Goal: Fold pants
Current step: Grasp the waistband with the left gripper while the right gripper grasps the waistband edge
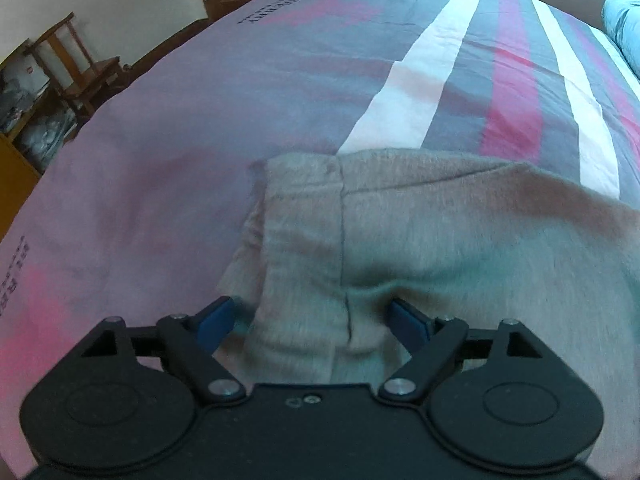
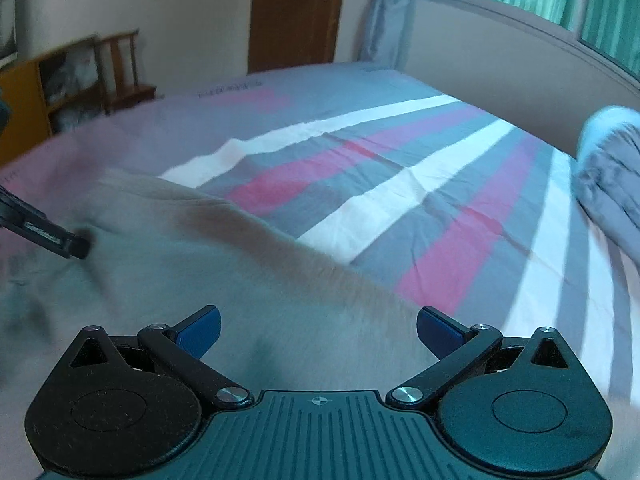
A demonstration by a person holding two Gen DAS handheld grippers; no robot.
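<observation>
Pants [image 1: 420,232] bunched on striped bedspread [image 1: 200,120].
Left gripper [image 1: 316,320] spread wide around a fabric fold; right gripper [image 2: 318,330] wide above cloth.

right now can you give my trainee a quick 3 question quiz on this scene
1. True or false: the left gripper has pants fabric between its fingers.
2. The right gripper is: A) open over the pants, B) shut on the bedsheet, C) holding the chair.
3. What colour are the pants?

Key: 1 true; 2 A; 3 grey-beige.
</observation>
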